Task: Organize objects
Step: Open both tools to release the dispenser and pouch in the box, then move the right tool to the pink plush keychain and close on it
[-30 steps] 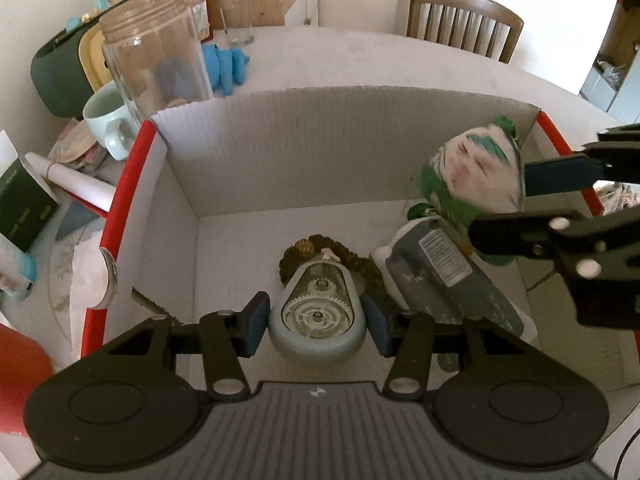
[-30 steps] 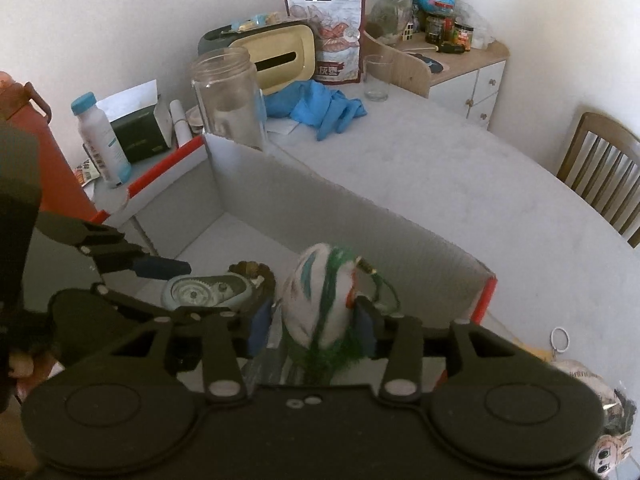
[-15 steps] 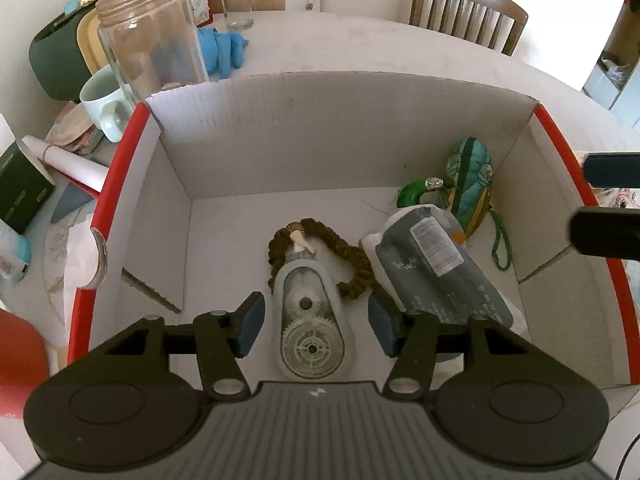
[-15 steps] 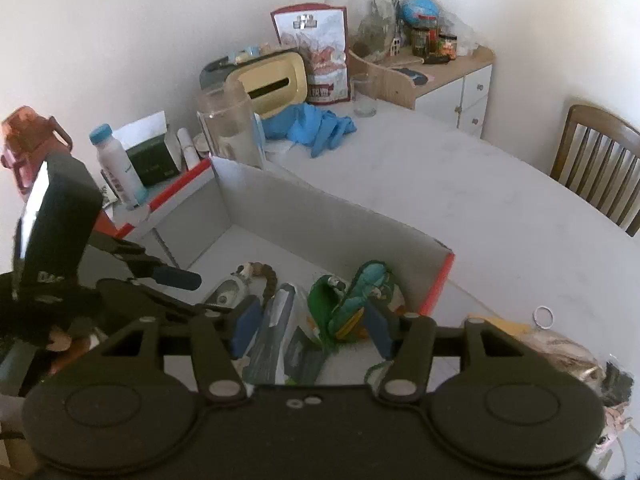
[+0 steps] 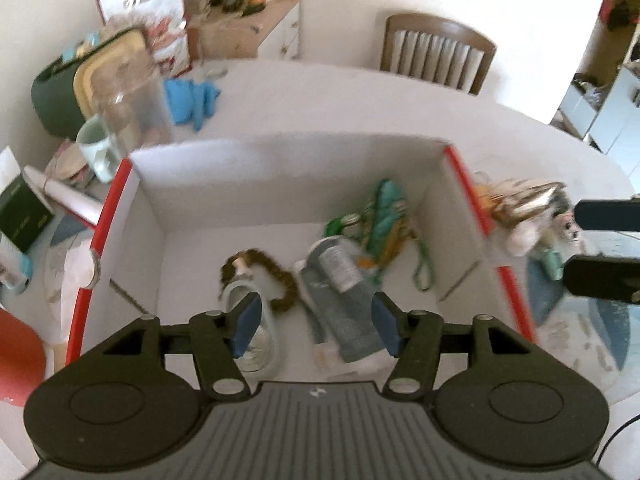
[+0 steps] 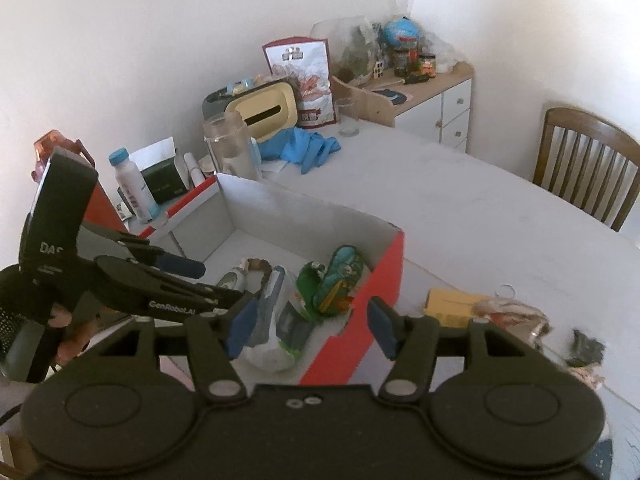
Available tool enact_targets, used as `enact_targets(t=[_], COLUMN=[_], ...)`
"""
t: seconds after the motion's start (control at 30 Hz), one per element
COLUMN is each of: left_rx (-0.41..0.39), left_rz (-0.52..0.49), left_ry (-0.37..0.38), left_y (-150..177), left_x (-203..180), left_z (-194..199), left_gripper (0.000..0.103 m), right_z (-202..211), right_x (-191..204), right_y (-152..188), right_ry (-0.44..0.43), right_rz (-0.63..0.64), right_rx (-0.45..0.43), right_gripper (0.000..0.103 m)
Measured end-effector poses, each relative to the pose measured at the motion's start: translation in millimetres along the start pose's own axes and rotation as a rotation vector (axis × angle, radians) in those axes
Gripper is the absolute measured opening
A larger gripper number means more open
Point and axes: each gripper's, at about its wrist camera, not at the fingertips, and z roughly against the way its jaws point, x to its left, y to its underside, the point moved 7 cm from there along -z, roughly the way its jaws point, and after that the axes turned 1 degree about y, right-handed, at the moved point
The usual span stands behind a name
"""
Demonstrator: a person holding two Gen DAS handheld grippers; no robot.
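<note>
Your sorted things already lie in the red-edged cardboard box (image 5: 464, 176): the green pouch (image 5: 386, 210) leans in its right corner, the grey packet (image 5: 344, 292) lies flat mid-floor, and the pale gear gadget (image 5: 256, 344) with the brown bead loop (image 5: 276, 276) sits at the near left. Both your left tongs (image 5: 316, 326) and right tongs (image 6: 308, 326) have just been opening and hold nothing. The remaining clutter (image 6: 508, 312) waits on the white tabletop (image 6: 480, 208) just right of the box, a wooden chair (image 6: 588, 168) beyond.
</note>
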Motion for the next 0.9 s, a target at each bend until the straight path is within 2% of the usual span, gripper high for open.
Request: enact_targets(t=[0.13,0.2,0.57,0.67,0.83,0.9], left_rx=[-0.042,-0.054,-0.103,-0.110,-0.124,-0.127], left_rz=[-0.016,-0.025,-0.085,-0.100,-0.128,-0.139], left_ry=[0.030,0.047,0.087,0.095,0.110,0.116], left_y=[-5.8,-7.6,-8.6,-9.2,-8.5,-8.2], left_x=[-24.8,-35.9,-98.4,-114.0,-141.4,-152.4], left_z=[17.4,22.8,40.0,40.9,41.7,41.3], left_gripper=[0.062,0.067,0.071,0.076,0.078,0.078], right_z=[16.9,25.3,70.0,80.5,94.9,99.9], right_x=[-4.3,-6.9,-41.8,-58.4,-84.5,-94.2], right_y=[7.7,12.2,41.8,52.6,69.5,76.0], right_ry=[0.004,0.007,0.098,0.135,0.189,0.203], right_rz=[-0.008,-0.012,-0.047,-0.071,-0.107,-0.127], right_rx=[-0.017,-0.024,-0.076,-0.086,-0.094,-0.096], right_gripper=[0.062,0.063,0.087,0.093,0.102,0.102])
